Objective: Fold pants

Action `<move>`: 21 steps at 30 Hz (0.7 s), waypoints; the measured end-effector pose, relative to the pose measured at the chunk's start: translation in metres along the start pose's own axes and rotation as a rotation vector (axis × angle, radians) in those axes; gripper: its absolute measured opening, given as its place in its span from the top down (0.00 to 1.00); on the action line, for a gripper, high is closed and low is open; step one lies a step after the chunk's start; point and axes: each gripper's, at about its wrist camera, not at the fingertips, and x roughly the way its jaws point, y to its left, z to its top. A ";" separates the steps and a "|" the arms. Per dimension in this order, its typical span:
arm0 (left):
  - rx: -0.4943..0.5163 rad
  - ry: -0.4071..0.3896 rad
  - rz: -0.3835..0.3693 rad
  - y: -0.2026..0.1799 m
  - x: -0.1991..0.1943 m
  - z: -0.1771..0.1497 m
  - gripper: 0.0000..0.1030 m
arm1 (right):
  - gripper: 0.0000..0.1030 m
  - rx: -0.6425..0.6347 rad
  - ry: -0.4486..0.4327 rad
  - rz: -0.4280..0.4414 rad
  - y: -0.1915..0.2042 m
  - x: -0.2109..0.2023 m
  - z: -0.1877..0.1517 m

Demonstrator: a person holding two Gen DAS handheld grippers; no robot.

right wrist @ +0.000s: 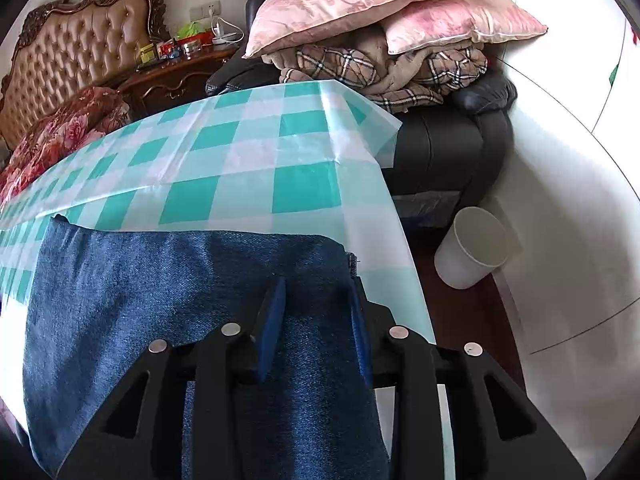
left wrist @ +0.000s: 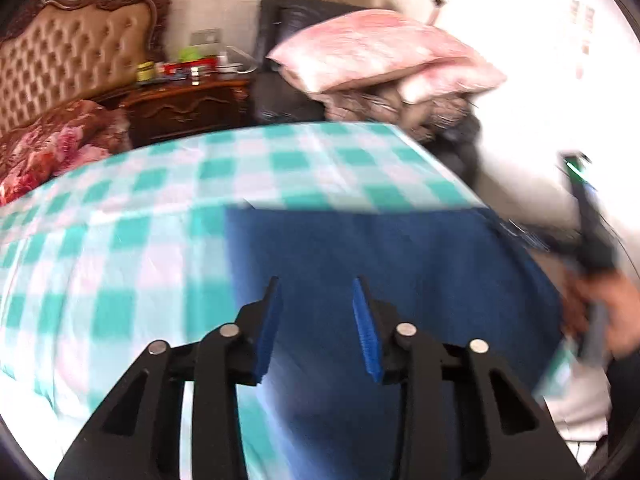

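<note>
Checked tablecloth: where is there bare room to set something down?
Free: the tablecloth beyond the jeans, up to its far edge, and left of them. Crowded: the armchair, piled with pillows and a blanket.

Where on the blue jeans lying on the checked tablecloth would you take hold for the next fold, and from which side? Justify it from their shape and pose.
Probably the far straight edge of the jeans, near its right corner, approached from above and from the near side. The denim lies flat on the tablecloth, so only an edge offers a lip to pinch. The right gripper already hovers there, jaws apart.
</note>
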 end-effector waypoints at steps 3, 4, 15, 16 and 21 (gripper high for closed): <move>0.030 0.062 0.032 0.014 0.049 0.022 0.75 | 0.70 0.024 0.001 0.018 -0.006 0.002 -0.001; 0.044 0.098 0.071 0.020 0.069 0.027 0.75 | 0.69 0.028 0.001 0.024 -0.007 0.002 -0.003; -0.031 0.040 -0.046 0.013 0.012 -0.003 0.74 | 0.59 0.043 0.012 0.018 -0.011 0.002 -0.001; -0.023 0.041 -0.066 0.005 0.001 -0.016 0.73 | 0.59 0.050 0.015 0.022 -0.013 0.001 0.000; 0.064 0.143 -0.037 -0.027 -0.008 -0.084 0.72 | 0.59 0.030 -0.098 -0.022 0.003 -0.062 -0.004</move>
